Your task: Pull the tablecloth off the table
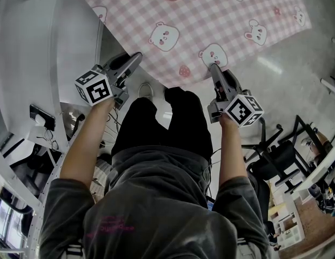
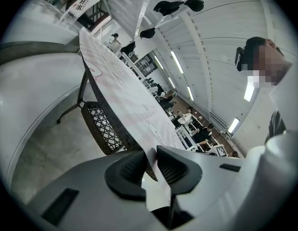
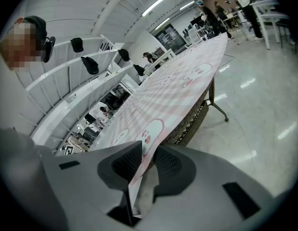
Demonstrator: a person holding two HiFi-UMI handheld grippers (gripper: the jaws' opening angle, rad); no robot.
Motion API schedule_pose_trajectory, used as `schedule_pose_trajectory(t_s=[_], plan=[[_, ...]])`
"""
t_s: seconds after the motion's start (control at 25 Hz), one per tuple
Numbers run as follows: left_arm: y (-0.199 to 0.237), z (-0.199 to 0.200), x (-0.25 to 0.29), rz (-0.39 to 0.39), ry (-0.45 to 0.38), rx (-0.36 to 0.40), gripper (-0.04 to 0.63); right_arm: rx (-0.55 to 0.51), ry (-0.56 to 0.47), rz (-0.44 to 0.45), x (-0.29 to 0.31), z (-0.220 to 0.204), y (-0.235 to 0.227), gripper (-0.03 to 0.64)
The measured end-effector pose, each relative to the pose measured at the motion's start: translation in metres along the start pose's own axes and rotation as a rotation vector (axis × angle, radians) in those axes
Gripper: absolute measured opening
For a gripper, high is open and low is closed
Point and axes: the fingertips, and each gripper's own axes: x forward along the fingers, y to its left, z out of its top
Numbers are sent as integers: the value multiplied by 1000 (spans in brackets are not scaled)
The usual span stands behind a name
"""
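A pink checked tablecloth (image 1: 210, 20) printed with bears and strawberries covers the table ahead of me. My left gripper (image 1: 136, 58) is shut on its near edge, left of my knees. My right gripper (image 1: 213, 68) is shut on the same edge further right. In the left gripper view the tablecloth (image 2: 125, 90) runs away from the left gripper (image 2: 151, 165), its hem pinched between the dark pads. In the right gripper view the tablecloth (image 3: 178, 88) stretches off from the right gripper (image 3: 148, 160), with a bear print caught at the pads. The table top itself is hidden.
A wicker table base (image 2: 103, 126) shows under the cloth, as does the wicker base (image 3: 192, 121). A bottle (image 2: 84, 4) stands near the far end. A white panel (image 1: 43, 47) lies to my left, a black chair (image 1: 275, 155) to my right. People stand far behind.
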Motion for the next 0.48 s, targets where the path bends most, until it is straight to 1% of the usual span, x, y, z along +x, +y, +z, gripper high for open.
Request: schedule_pose_trajectory(t_s=[0.2,0.32,0.48], plan=[[-10,8,-3,-22,-7,-1,42,4,-9,4,-3,6,6,58],[-12,15,-1,-41,-28,31,31,-9,-41,27,0,10,6,41],[-16,13,-1,-70,-67,66,17,-39,-92,65,1,8,4,21]])
